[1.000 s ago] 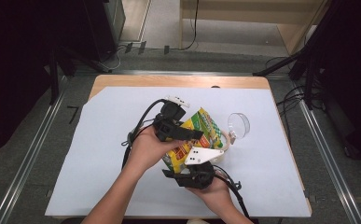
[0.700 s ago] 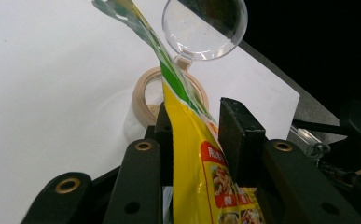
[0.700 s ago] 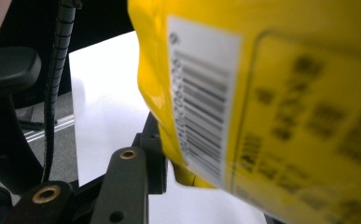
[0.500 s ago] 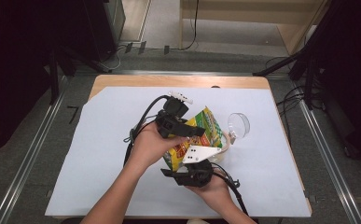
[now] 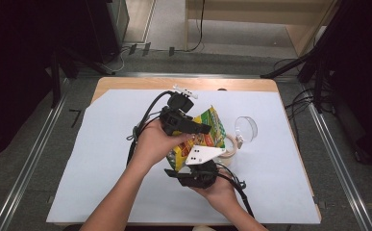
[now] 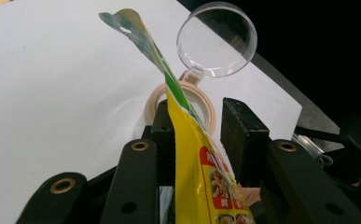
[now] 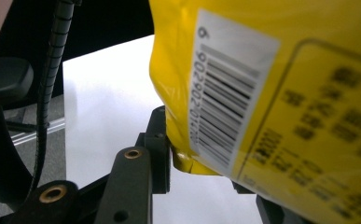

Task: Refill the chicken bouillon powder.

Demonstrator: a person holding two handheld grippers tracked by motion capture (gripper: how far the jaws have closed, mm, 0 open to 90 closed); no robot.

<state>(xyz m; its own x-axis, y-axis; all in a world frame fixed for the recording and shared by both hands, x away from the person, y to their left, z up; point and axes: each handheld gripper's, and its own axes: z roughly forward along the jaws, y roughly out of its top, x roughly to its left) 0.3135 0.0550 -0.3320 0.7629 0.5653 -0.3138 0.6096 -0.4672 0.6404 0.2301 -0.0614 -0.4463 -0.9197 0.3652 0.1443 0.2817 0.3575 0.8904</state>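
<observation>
A yellow and green snack bag (image 5: 207, 132) is held off the white sheet between both grippers. My left gripper (image 5: 193, 127) grips its upper part from the left; in the left gripper view the bag (image 6: 192, 154) stands edge-on between the jaws of that gripper (image 6: 199, 126). My right gripper (image 5: 195, 161) holds the bag's lower end from below and has just been closing slightly. In the right gripper view one fingertip (image 7: 161, 149) presses the barcode side of the bag (image 7: 271, 84); the other jaw is hidden behind it. Under the bag stands a beige-rimmed container (image 6: 156, 100) with its clear lid (image 6: 217, 39) flipped open.
A white sheet (image 5: 102, 159) covers most of the wooden table (image 5: 126, 83). The open lid (image 5: 245, 127) sits just right of the bag. Black cables (image 5: 147, 115) trail from the left gripper, and a ribbed cable (image 7: 52, 70) hangs at the left of the right gripper view.
The bag has tilted a little more upright over the container. Both hands stay in nearly the same place.
</observation>
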